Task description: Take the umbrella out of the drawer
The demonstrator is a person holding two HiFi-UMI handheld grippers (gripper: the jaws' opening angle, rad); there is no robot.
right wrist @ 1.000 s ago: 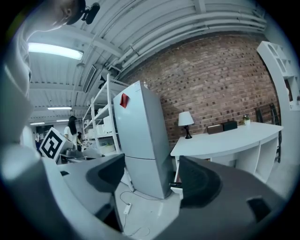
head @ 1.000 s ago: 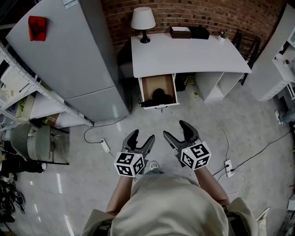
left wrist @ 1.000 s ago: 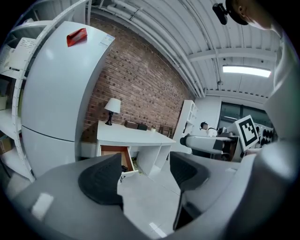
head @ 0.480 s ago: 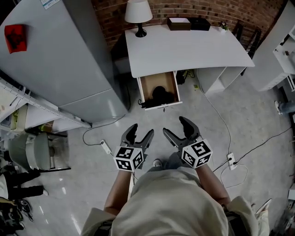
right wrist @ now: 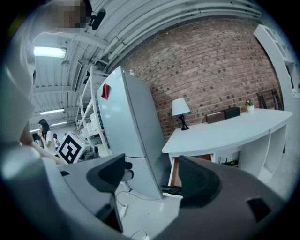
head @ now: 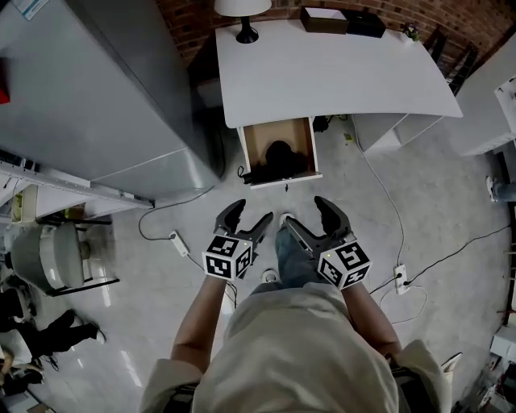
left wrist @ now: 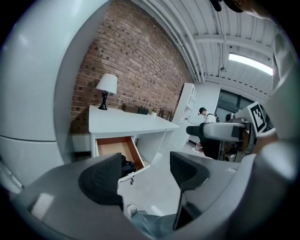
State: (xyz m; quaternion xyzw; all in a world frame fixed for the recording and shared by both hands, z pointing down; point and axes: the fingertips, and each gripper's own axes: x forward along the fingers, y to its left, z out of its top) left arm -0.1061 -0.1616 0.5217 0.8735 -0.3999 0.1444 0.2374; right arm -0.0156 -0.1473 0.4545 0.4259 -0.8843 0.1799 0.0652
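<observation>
A pale, glossy floor (head: 435,210) fills most of the head view. A tall grey refrigerator (head: 105,89) stands on it at the left, against a brick wall (head: 185,16). Just beside the refrigerator is a white desk (head: 339,77) with a curved front edge, also set against the wall.

The person stands facing the desk, well apart from it, in a beige top (head: 298,347), with one jeans leg (head: 290,254) stepping forward between the two tools.

Under the desk's left end a drawer (head: 256,137) with brown inner walls is pulled out over the floor. The umbrella (head: 278,159), a dark folded bundle, lies inside it, filling the front half and touching the drawer's front panel.

The left gripper (head: 250,214) and the right gripper (head: 305,214) are held side by side at waist height, both pointing toward the drawer and short of it. Each one's own view shows its two dark pads standing well apart with only floor and furniture between them, so both jaws gape wide and hold nothing. The left gripper view looks past its pads (left wrist: 101,180) at the drawer with the dark bundle in it.

A white-shaded lamp (head: 242,12) on a black base stands at the desk's back left corner. Two small boxes, one brown (head: 324,19) and one black (head: 367,24), sit near the back edge. A white power strip (head: 179,244) lies on the floor left of the grippers and another (head: 399,280) to the right, each trailing a cable.
</observation>
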